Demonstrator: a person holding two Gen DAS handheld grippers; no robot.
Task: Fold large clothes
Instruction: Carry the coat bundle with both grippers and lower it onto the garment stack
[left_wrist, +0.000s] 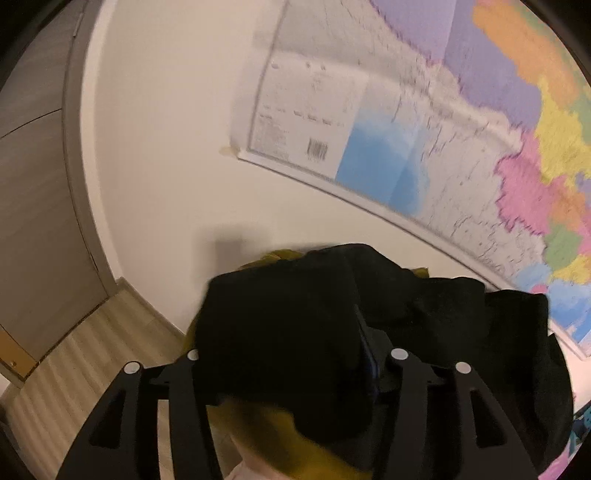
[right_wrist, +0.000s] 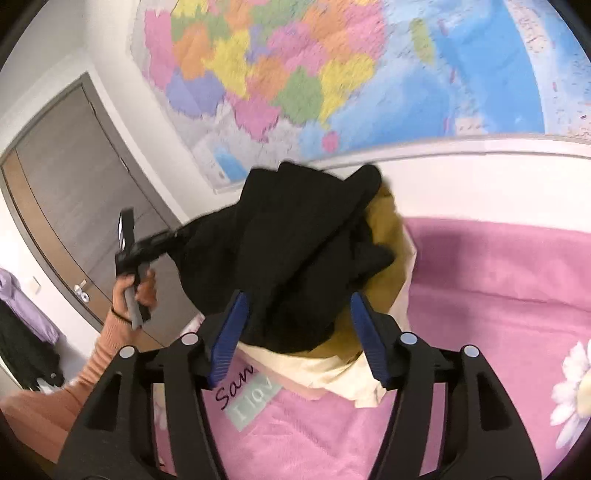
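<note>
Black garment (right_wrist: 295, 251) bunched atop yellow clothes (right_wrist: 384, 229) at frame centre on pink bedding (right_wrist: 498, 295), long axis running toward upper right. Right gripper (right_wrist: 299, 332) nearer, blue pads standing apart around its lower edge, not pressing. Left gripper (left_wrist: 291, 354) smothered by cloth; grip unclear.

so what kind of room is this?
Probably a bedroom at home: a pink bedspread with printed daisies, a colourful paper wall map, and a grey-brown wooden door with clothes hanging beside it.
</note>
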